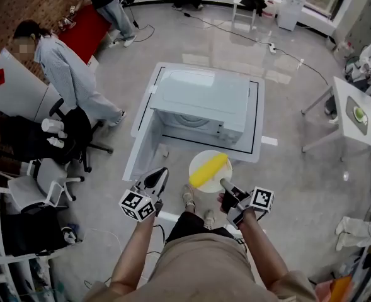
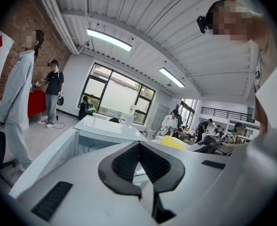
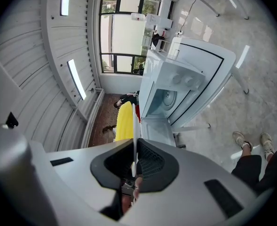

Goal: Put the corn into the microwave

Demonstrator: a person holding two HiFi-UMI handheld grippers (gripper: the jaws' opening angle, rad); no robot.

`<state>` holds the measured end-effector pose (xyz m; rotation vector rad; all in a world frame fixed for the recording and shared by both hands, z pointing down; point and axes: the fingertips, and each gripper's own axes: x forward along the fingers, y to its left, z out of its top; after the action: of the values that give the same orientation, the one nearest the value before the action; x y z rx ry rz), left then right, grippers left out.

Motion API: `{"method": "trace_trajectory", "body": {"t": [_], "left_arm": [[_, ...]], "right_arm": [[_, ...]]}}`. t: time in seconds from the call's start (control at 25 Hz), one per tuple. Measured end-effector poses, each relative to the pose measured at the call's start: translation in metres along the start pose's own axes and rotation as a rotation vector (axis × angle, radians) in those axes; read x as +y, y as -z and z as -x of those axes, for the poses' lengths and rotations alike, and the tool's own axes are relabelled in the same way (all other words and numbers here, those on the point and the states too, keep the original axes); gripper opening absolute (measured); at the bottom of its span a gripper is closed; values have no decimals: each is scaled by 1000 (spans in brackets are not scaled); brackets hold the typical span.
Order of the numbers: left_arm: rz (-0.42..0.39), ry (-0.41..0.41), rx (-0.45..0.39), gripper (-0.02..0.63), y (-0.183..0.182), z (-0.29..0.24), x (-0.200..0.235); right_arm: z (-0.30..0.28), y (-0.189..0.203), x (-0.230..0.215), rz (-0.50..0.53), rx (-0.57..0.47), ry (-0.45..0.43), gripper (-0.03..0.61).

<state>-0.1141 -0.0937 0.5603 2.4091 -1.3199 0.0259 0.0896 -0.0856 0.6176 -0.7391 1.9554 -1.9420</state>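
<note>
The yellow corn [image 1: 208,170] lies on a white plate [image 1: 199,161], held in the air just in front of the white microwave [image 1: 201,102]. My right gripper [image 1: 225,185] is shut on the plate's near rim. In the right gripper view the plate [image 3: 135,135] shows edge-on between the jaws, with the corn [image 3: 125,121] to its left and the microwave [image 3: 176,84] beyond. The microwave door [image 1: 141,143] hangs open to the left. My left gripper [image 1: 158,176] is shut and empty, left of the plate, facing the open cavity [image 2: 96,147]; the corn [image 2: 173,142] peeks in at its right.
The microwave stands on a low white table [image 1: 256,150]. A person in grey [image 1: 72,74] stands at the left beside black office chairs [image 1: 78,131]. Another white table [image 1: 355,115] is at the right. My own feet [image 1: 198,209] are below the plate.
</note>
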Motion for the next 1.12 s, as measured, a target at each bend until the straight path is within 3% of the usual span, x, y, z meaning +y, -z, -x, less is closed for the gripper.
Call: {"method": "trace_trajectory", "body": {"t": [0.56, 0.84, 1.12], "left_arm": [[46, 28, 16, 5, -25, -42, 94], [22, 38, 40, 5, -18, -54, 113], [-24, 81, 95, 5, -12, -72, 110]], "right_arm": [[-110, -24, -33, -8, -72, 7, 17], [-138, -28, -70, -44, -128, 80, 18], [-161, -37, -93, -49, -153, 63, 17]]}}
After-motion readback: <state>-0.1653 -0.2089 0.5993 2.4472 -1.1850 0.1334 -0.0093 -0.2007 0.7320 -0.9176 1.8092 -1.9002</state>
